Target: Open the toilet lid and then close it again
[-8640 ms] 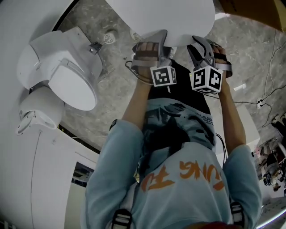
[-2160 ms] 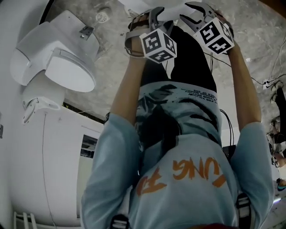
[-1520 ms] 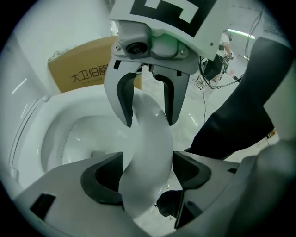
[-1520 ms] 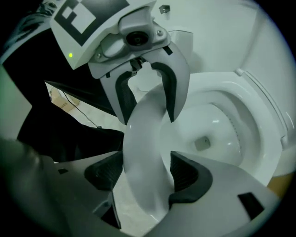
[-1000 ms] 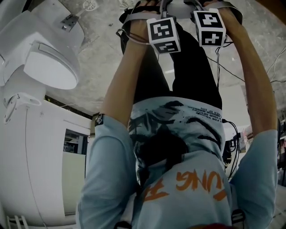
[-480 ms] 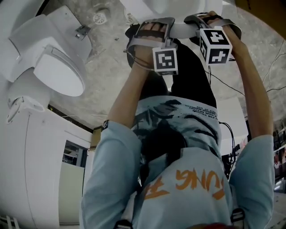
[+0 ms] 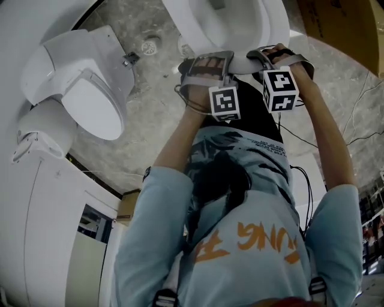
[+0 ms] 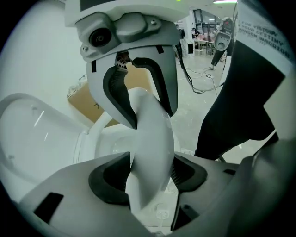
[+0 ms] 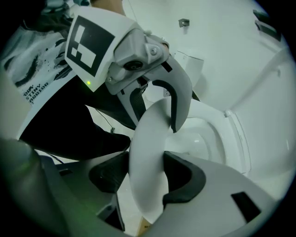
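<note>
The white toilet lid (image 7: 242,57) is raised off the bowl (image 7: 223,18) at the top of the head view. Both grippers hold its front edge side by side. My left gripper (image 7: 209,60) has the lid's rim (image 8: 149,152) between its pads, and my right gripper (image 7: 271,56) clamps the same rim (image 9: 145,157) just beside it. Both pairs of jaws have just been closing on that rim. In the left gripper view the right gripper (image 8: 152,113) shows farther along the edge. In the right gripper view the left gripper (image 9: 157,121) and the open bowl (image 9: 203,134) show behind.
A second white toilet (image 7: 90,96) with its lid down stands at the left, against a white cabinet (image 7: 54,228). A floor drain (image 7: 150,44) lies between the toilets. A cardboard box (image 7: 336,24) sits top right; cables (image 7: 360,138) trail on the stone floor.
Both grippers have risen with the lid's front edge. The lid, flat and closed in the oldest frame, now stands tilted up, and the bowl shows beneath it.
</note>
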{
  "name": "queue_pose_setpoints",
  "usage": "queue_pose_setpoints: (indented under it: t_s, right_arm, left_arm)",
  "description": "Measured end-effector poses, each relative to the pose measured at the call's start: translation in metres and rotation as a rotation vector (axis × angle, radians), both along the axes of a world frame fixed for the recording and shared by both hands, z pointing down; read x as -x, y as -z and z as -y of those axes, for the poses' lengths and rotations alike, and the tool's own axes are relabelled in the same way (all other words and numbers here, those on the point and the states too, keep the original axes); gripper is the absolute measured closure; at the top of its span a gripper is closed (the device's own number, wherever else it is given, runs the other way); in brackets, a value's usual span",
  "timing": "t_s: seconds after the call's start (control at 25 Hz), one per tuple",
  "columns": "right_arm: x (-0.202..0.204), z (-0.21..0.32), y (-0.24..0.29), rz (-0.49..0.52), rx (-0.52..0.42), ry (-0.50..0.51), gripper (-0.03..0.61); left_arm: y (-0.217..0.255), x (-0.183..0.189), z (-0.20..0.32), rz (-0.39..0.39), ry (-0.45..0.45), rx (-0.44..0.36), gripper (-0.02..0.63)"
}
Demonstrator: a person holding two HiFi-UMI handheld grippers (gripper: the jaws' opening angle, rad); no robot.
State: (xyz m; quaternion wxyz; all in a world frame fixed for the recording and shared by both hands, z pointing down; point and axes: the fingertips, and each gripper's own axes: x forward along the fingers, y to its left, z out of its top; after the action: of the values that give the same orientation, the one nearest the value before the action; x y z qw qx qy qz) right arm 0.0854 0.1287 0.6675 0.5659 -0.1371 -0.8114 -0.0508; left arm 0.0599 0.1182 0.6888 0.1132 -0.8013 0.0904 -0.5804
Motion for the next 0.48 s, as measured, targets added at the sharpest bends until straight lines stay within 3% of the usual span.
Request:
queue_pose_setpoints:
  t_s: [0.28,0.48]
  right_arm:
    - [0.004,0.023,0.046,0.019,-0.113,-0.03,0.336]
    - [0.008,0.034,0.066,-0.024,-0.294,0.03,0.356]
  left_arm:
    - [0.047,0.007,0.024,-0.039,0.101,0.008,0.357]
    - [0.071,0.013,0.027,-0.023,0.054,-0.008,0.377]
